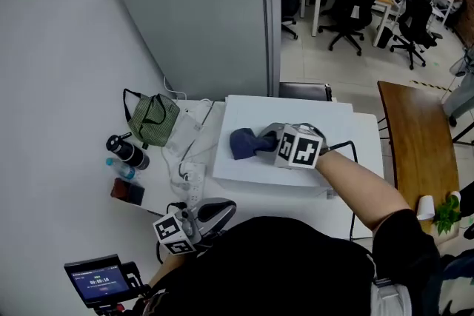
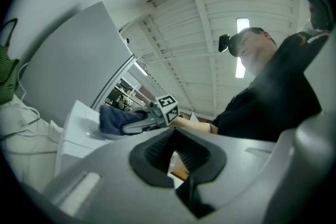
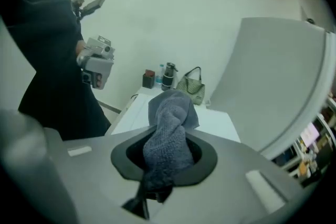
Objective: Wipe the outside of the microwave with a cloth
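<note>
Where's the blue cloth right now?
In the head view, the blue knitted cloth lies near the centre on top of the white microwave. It is clamped in the right gripper, to the right of the green handbag.

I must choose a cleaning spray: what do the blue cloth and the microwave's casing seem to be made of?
The cloth looks like soft knitted or terry textile, blue-grey and matte: a grainy looped weave shows, and it folds limply. The microwave casing looks like white painted metal or plastic, smooth and even; the look does not settle which.
</note>
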The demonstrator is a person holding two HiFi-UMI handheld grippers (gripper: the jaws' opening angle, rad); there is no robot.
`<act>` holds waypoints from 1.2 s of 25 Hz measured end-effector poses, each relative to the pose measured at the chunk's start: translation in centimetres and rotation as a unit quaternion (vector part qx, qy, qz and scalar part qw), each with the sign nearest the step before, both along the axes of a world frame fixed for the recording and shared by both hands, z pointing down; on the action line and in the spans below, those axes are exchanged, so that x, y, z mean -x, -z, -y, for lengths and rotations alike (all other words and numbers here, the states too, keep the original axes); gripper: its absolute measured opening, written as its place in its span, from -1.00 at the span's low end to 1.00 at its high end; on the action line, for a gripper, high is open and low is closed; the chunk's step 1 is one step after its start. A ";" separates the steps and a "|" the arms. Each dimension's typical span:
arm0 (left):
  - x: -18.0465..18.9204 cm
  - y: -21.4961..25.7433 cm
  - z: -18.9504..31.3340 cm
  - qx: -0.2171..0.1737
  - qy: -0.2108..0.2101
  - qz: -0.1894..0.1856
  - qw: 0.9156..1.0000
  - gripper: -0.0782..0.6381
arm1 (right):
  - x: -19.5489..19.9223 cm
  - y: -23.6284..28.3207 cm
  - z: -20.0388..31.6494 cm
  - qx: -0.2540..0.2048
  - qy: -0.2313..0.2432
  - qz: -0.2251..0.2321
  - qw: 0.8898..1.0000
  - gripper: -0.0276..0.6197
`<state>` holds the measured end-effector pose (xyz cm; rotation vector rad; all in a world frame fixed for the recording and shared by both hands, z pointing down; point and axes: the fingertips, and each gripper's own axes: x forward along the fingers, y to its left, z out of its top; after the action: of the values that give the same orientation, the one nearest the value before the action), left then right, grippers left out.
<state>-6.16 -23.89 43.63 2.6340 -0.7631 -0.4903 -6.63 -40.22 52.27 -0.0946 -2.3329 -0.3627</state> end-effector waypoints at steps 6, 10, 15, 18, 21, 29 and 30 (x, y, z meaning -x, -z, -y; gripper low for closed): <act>2.3 0.8 -2.1 -0.017 0.019 0.008 1.000 -0.77 | 7.0 -3.1 -2.4 -0.010 0.019 -0.050 0.998 -0.71; 6.0 0.7 -3.2 -0.015 -0.018 -0.004 1.000 -0.77 | -1.1 -3.6 -1.4 0.013 -0.032 -0.069 0.997 -0.71; 9.2 -0.4 -4.6 -0.003 -0.077 -0.022 0.997 -0.77 | -20.2 -4.6 0.5 0.028 -0.205 -0.129 0.970 -0.71; 10.1 -0.9 -4.7 0.003 -0.103 -0.038 0.994 -0.77 | -29.6 -4.8 0.8 0.048 -0.320 -0.154 0.934 -0.71; 9.7 -0.6 -4.9 -0.003 -0.121 -0.036 0.992 -0.77 | -33.6 -4.9 1.2 0.056 -0.376 -0.165 0.910 -0.71; 6.9 0.5 -4.7 -0.024 -0.071 -0.029 0.997 -0.77 | -14.0 -1.4 -2.2 -0.010 -0.146 -0.076 0.986 -0.71; 6.2 0.7 -4.6 -0.027 -0.065 -0.026 0.997 -0.77 | -8.9 -1.2 -3.3 -0.014 -0.094 -0.064 0.993 -0.71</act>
<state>-12.41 -19.26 42.92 2.6873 -0.5641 -0.5484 2.31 -36.93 53.52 0.1122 -2.1881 -0.2875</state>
